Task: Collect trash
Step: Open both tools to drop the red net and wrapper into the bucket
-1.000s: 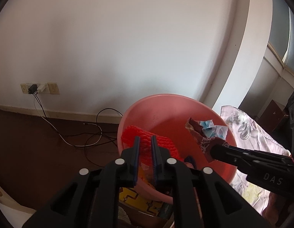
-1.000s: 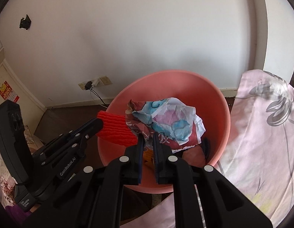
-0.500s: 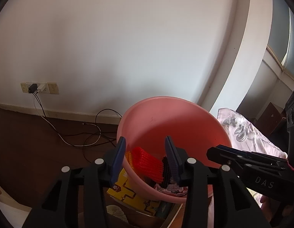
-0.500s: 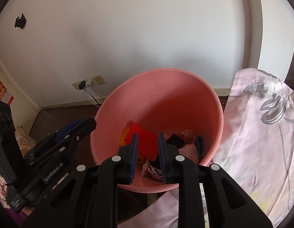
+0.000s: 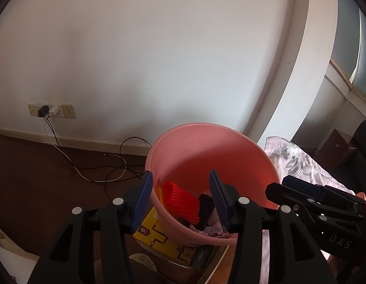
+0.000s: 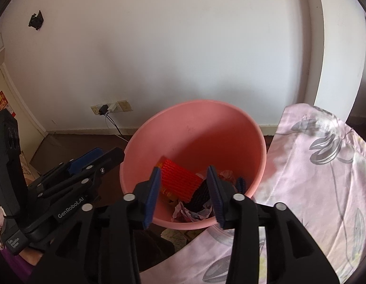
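Both grippers, left (image 5: 180,195) and right (image 6: 184,193), are seen with jaws opening and nothing between them, poised over the near rim of one pink bin (image 6: 194,127). Trash is seen at its bottom: one red foam net (image 6: 179,181), one black net (image 6: 202,195), crumpled wrappers (image 6: 186,213) partly hidden. A flowered sheet (image 6: 325,177) borders the right.
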### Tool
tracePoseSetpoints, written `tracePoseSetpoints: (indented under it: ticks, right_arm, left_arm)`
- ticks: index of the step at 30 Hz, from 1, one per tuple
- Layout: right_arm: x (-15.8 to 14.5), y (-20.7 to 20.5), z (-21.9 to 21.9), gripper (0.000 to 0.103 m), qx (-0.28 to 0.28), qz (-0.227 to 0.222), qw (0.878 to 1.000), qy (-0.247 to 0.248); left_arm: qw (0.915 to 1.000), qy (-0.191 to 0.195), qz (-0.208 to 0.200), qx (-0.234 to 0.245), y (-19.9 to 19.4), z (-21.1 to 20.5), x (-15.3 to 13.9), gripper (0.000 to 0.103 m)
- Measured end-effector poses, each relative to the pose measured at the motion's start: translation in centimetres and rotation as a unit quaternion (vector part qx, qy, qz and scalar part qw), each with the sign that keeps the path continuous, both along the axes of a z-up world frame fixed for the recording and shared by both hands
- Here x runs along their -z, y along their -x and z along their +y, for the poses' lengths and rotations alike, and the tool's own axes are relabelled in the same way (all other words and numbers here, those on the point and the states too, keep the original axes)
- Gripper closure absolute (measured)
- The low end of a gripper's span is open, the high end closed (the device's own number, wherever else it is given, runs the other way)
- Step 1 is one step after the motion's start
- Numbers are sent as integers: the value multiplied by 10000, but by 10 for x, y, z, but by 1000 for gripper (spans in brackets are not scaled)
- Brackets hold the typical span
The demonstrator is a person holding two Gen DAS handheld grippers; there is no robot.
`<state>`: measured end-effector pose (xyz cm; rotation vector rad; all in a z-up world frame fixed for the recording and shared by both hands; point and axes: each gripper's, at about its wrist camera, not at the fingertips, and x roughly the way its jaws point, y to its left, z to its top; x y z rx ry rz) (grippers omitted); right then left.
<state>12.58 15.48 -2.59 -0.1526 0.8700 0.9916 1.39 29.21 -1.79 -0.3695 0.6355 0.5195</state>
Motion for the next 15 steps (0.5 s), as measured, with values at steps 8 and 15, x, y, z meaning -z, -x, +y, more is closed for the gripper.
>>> tracePoseSetpoints:
  ticks: [8, 15]
  right_arm:
    - [-20, 21, -18, 58, 21, -565, 9984, -62]
    - [-33, 35, -34, 58, 99, -887, 9959, -127]
  left_arm:
    - [9999, -76, -65, 28, 9, -9, -11, 54]
    - [9998, -150, -117, 50, 16, -17, -20, 54]
